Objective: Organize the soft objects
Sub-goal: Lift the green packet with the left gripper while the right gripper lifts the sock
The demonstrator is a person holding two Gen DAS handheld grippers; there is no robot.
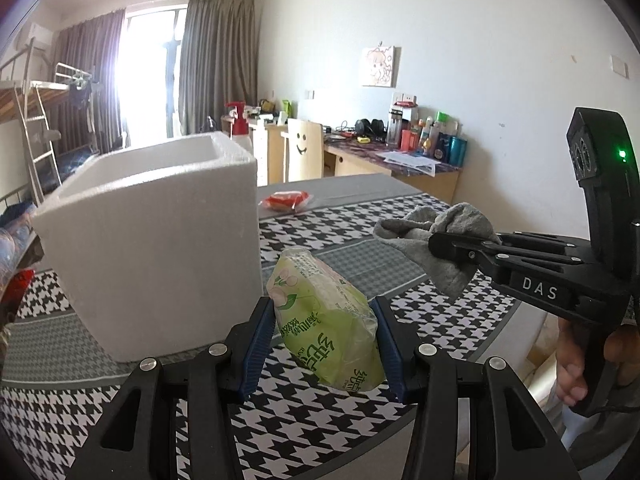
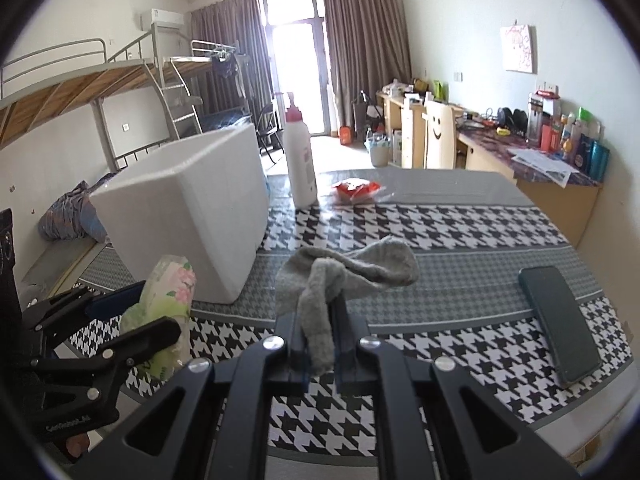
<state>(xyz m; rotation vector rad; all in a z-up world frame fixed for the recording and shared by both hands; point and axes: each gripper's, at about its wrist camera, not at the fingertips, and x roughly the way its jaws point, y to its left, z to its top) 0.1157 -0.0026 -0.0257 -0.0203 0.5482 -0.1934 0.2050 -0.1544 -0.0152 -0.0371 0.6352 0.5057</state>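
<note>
My left gripper [image 1: 325, 320] is shut on a green tissue pack [image 1: 325, 320], its blue pads pressing both sides and holding it above the houndstooth tablecloth [image 1: 320, 420]. The same pack [image 2: 168, 300] shows at the lower left of the right wrist view, between the left gripper's fingers [image 2: 132, 336]. My right gripper [image 2: 320, 320] is shut on a grey sock [image 2: 344, 276], which drapes over its fingertips. In the left wrist view that sock [image 1: 432, 236] hangs from the right gripper [image 1: 440, 246] at the right. A white foam box [image 1: 160, 240], open-topped, stands just left of both grippers [image 2: 192, 208].
A dark phone [image 2: 560, 320] lies on the cloth at the right. A red snack packet [image 2: 356, 190] and a white bottle with a pink cap [image 2: 300, 156] stand behind the box. A person's hand [image 1: 576, 364] grips the right handle. Desk and bunk bed lie beyond.
</note>
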